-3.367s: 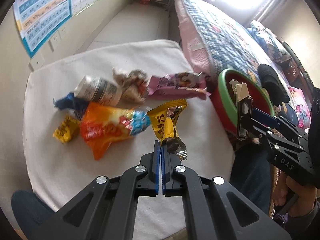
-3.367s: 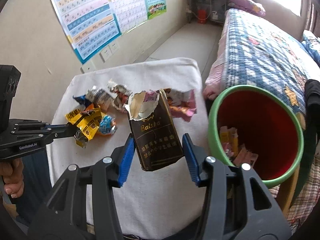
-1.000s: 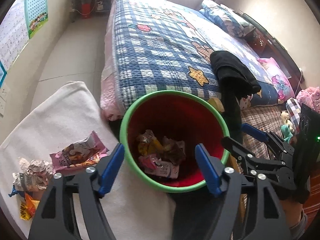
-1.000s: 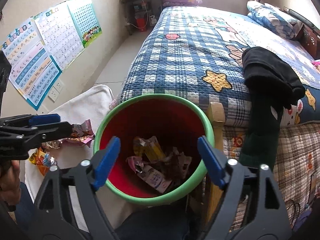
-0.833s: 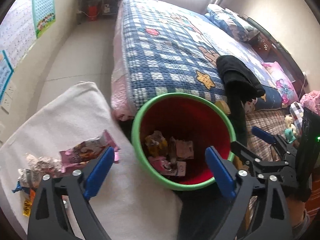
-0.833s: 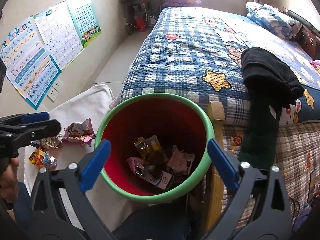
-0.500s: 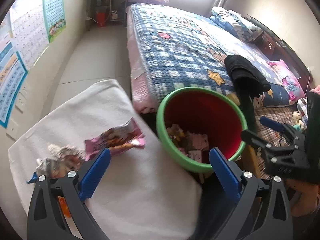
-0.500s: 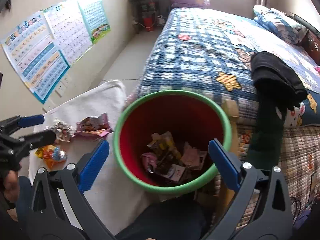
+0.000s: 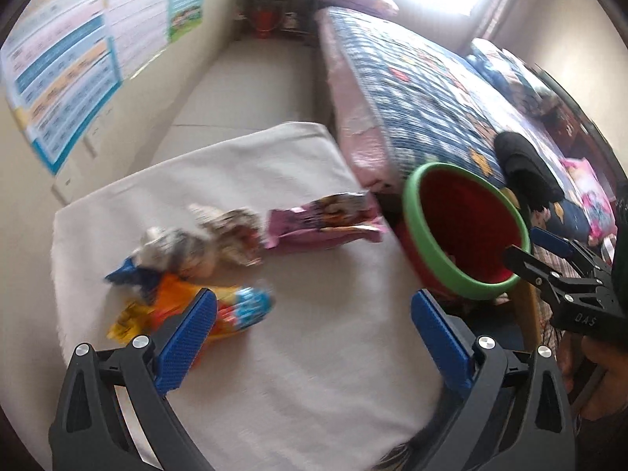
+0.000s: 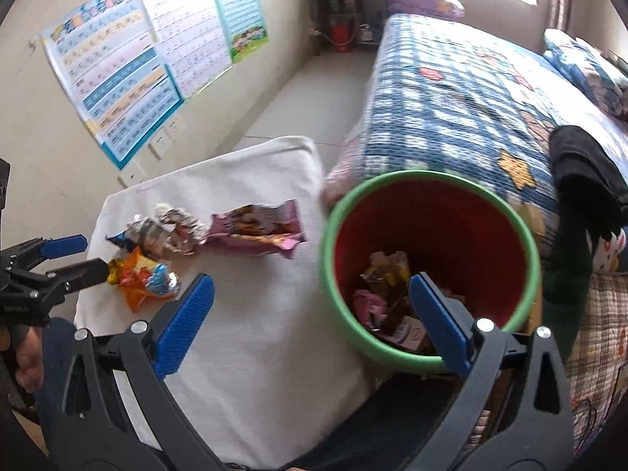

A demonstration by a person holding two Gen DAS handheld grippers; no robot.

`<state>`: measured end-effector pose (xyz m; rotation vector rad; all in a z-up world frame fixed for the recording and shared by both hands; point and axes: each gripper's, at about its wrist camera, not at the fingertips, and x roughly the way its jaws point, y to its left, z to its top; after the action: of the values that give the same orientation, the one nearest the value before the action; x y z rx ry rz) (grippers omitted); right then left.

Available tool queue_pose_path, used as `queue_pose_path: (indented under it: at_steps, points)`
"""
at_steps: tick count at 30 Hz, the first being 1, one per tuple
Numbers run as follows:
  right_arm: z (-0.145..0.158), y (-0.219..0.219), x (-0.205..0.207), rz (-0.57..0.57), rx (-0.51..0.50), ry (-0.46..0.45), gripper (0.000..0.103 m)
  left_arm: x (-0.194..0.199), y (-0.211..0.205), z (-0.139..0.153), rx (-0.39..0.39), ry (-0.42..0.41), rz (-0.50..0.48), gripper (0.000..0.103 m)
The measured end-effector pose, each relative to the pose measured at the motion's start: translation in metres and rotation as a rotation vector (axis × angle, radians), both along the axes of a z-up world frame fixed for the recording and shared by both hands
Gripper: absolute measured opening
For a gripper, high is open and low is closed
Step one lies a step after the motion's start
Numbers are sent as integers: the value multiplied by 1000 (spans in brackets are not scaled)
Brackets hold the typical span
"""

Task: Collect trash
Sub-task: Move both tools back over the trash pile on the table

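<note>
Loose trash lies on a white-cloth table (image 9: 314, 373): a pink wrapper (image 9: 322, 223), crumpled silvery wrappers (image 9: 219, 235), an orange packet (image 9: 184, 298) and a small yellow wrapper (image 9: 125, 322). My left gripper (image 9: 314, 298) is open and empty above the table's near half, its left finger close over the orange packet. My right gripper (image 10: 310, 280) is open and empty too, straddling the near left rim of the red bin with a green rim (image 10: 325, 259). Several wrappers (image 10: 388, 294) lie inside the bin. The pink wrapper (image 10: 259, 231) lies just left of the bin.
A bed with a blue checked quilt (image 10: 451, 98) runs behind the bin, with a black garment (image 10: 581, 168) on it. Posters (image 10: 137, 59) hang on the left wall. The bin stands off the table's right edge, next to a wooden post (image 9: 526, 314).
The yellow wrapper and brown packet held earlier are out of the jaws. Both grippers opened wider over the bin, then swung left toward the table; the left went further.
</note>
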<state>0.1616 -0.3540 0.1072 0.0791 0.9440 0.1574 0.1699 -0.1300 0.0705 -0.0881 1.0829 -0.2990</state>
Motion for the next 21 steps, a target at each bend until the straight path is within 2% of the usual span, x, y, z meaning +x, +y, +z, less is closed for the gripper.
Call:
queue_pose_path:
  at_steps: [6, 13, 21]
  points:
    - [-4, 38, -1, 75, -13, 11, 98, -17, 54, -14, -10, 32, 109, 95]
    - [-19, 76, -4, 143, -22, 46, 98, -35, 115, -45, -25, 100, 222, 95]
    - [-24, 115, -2, 221, -37, 59, 98, -37, 150, -54, -14, 125, 266, 95]
